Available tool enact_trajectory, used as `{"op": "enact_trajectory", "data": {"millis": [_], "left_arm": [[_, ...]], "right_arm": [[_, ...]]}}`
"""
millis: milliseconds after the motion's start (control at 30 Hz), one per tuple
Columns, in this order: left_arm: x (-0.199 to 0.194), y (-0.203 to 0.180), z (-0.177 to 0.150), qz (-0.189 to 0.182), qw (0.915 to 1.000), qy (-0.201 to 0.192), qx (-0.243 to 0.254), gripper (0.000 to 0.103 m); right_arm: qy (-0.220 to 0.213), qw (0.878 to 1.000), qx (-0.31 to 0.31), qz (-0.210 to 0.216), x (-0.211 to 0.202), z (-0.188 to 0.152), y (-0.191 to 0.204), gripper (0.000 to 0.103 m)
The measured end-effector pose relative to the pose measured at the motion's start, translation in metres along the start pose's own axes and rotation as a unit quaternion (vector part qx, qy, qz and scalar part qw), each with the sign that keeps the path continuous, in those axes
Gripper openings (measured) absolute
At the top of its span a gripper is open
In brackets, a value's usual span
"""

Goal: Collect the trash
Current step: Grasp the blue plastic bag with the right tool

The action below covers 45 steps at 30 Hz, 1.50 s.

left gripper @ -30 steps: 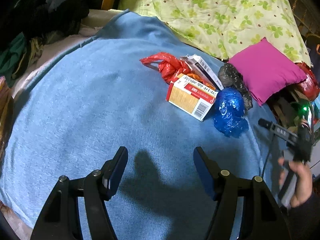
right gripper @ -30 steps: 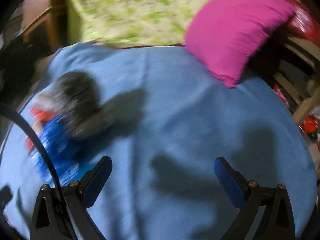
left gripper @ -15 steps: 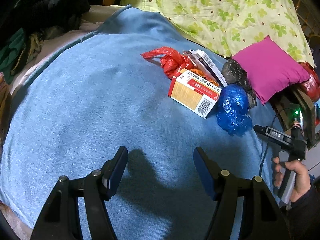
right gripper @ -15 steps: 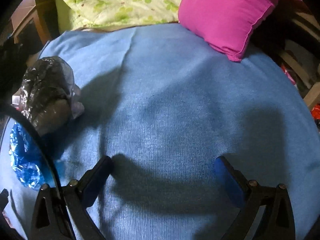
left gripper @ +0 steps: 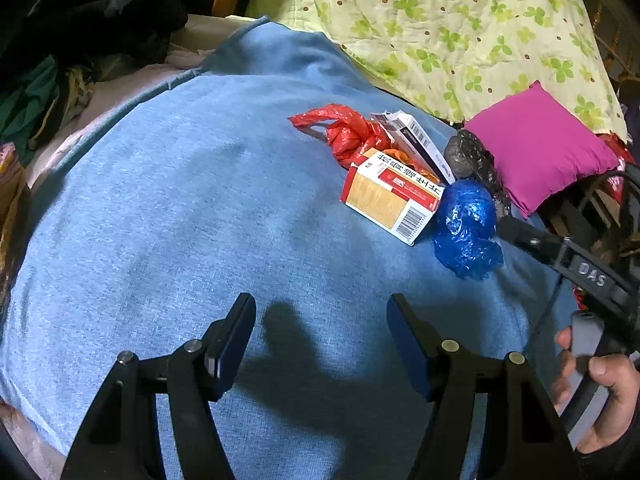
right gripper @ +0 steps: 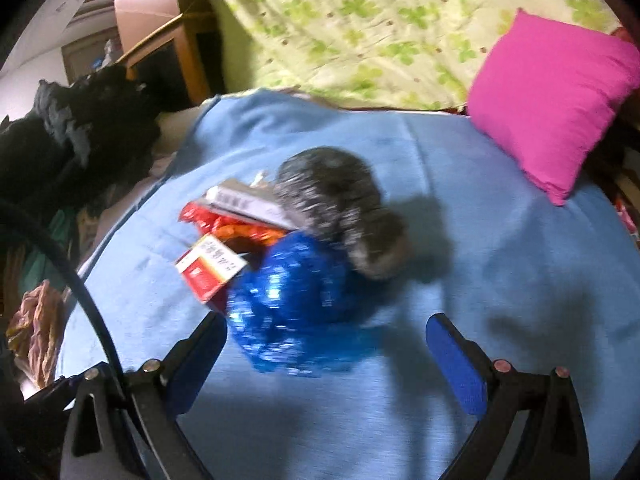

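A pile of trash lies on the blue blanket point(left gripper: 180, 208): a crumpled blue bag point(left gripper: 466, 228), a red and white carton point(left gripper: 392, 198), a red bag point(left gripper: 348, 134), a slim white box point(left gripper: 420, 140) and a dark crumpled bag point(left gripper: 474, 158). My left gripper point(left gripper: 320, 332) is open and empty, well short of the pile. My right gripper point(right gripper: 326, 344) is open and empty, with the blue bag point(right gripper: 296, 300) just ahead between the fingers. The carton point(right gripper: 210, 270), the white box point(right gripper: 248, 202) and the dark bag point(right gripper: 340, 208) lie behind it. The right view is blurred.
A magenta pillow point(left gripper: 540, 148) lies right of the pile and shows in the right wrist view point(right gripper: 552, 92). A green flowered quilt point(left gripper: 440, 28) lies behind. Dark clothes point(left gripper: 80, 20) are heaped at the far left. The right gripper's handle and hand point(left gripper: 592, 360) are at the left view's right edge.
My right gripper has swung left so the trash pile moved from its left edge to the middle, blue bag between its fingers. My left gripper has drifted slightly, still open.
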<state>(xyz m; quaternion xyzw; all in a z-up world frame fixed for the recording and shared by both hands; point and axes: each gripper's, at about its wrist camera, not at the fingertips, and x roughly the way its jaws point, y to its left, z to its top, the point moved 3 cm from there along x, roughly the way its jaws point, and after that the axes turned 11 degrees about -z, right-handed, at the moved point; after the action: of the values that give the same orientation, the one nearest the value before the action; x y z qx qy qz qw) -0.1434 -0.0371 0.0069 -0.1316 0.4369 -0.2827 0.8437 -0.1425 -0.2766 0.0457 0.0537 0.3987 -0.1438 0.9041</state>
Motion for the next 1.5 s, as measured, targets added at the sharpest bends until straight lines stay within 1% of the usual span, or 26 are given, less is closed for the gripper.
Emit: {"op": "enact_trajectory", "data": {"millis": [133, 233, 333, 400, 433, 467, 500, 567, 667, 767, 867, 900, 967, 1000, 1067, 1167, 1233, 1267, 1367, 1467, 1500], "left_arm": [[-0.001, 0.0, 0.001, 0.002, 1.0, -0.004, 0.0, 0.068], [-0.001, 0.002, 0.001, 0.001, 1.0, -0.004, -0.004, 0.068], [0.0, 0.001, 0.001, 0.001, 1.0, -0.004, -0.003, 0.068], [0.0, 0.002, 0.001, 0.002, 1.0, -0.003, -0.002, 0.068], [0.0, 0.002, 0.001, 0.002, 1.0, -0.004, -0.002, 0.068], [-0.001, 0.002, 0.001, 0.003, 1.0, -0.005, -0.002, 0.068], [-0.001, 0.002, 0.001, 0.005, 1.0, -0.006, -0.002, 0.068], [0.0, 0.002, 0.001, 0.009, 0.9999, -0.006, 0.0, 0.068], [0.003, -0.003, 0.004, 0.013, 0.9998, 0.001, 0.012, 0.068], [0.01, -0.011, 0.011, 0.014, 0.9994, 0.008, 0.029, 0.068], [0.018, -0.021, 0.025, 0.013, 0.9987, 0.006, 0.048, 0.07], [0.024, -0.026, 0.033, 0.01, 0.9984, 0.005, 0.056, 0.072], [0.033, -0.033, 0.043, 0.003, 0.9982, 0.001, 0.06, 0.073], [0.04, -0.037, 0.048, -0.007, 0.9979, 0.001, 0.065, 0.074], [0.053, -0.044, 0.055, -0.014, 0.9969, 0.007, 0.077, 0.074], [0.071, -0.058, 0.063, -0.009, 0.9935, 0.015, 0.112, 0.074], [0.076, -0.061, 0.068, -0.004, 0.9929, 0.017, 0.118, 0.074], [0.078, -0.062, 0.07, -0.002, 0.9939, 0.02, 0.108, 0.074], [0.081, -0.066, 0.074, -0.011, 0.9978, 0.023, 0.061, 0.074], [0.089, -0.075, 0.081, 0.01, 0.9994, 0.018, 0.026, 0.074], [0.094, -0.079, 0.085, 0.026, 0.9994, 0.015, 0.019, 0.074]], "right_arm": [[0.002, 1.0, 0.016, -0.001, 0.012, 0.004, 0.008, 0.101], [0.026, 0.998, 0.054, 0.013, 0.026, 0.007, 0.004, 0.101], [0.048, 0.996, 0.078, 0.022, 0.041, 0.011, 0.005, 0.101], [0.057, 0.995, 0.083, 0.025, 0.049, 0.011, 0.006, 0.088], [0.064, 0.994, 0.086, 0.03, 0.054, 0.011, 0.007, 0.074], [0.07, 0.993, 0.09, 0.037, 0.057, 0.009, 0.008, 0.07], [0.072, 0.992, 0.092, 0.042, 0.058, 0.009, 0.008, 0.069], [0.067, 0.993, 0.083, 0.047, 0.058, 0.009, 0.011, 0.062], [0.058, 0.995, 0.068, 0.053, 0.052, 0.009, 0.011, 0.057], [0.052, 0.994, 0.072, 0.061, 0.046, 0.005, 0.002, 0.056], [0.044, 0.993, 0.084, 0.068, 0.039, 0.0, -0.009, 0.056], [0.041, 0.993, 0.089, 0.069, 0.037, -0.002, -0.013, 0.056], [0.032, 0.993, 0.094, 0.069, 0.031, -0.007, -0.02, 0.056], [0.028, 0.993, 0.095, 0.069, 0.028, -0.01, -0.024, 0.056], [0.024, 0.992, 0.101, 0.072, 0.023, -0.017, -0.03, 0.056], [0.018, 0.991, 0.103, 0.079, 0.017, -0.022, -0.035, 0.056], [0.011, 0.991, 0.105, 0.082, 0.014, -0.022, -0.036, 0.056], [0.01, 0.99, 0.108, 0.086, 0.013, -0.022, -0.038, 0.056], [0.007, 0.987, 0.125, 0.096, 0.015, -0.021, -0.041, 0.056], [0.001, 0.985, 0.142, 0.102, 0.013, -0.02, -0.047, 0.056], [-0.006, 0.984, 0.145, 0.101, 0.009, -0.02, -0.051, 0.056]]}}
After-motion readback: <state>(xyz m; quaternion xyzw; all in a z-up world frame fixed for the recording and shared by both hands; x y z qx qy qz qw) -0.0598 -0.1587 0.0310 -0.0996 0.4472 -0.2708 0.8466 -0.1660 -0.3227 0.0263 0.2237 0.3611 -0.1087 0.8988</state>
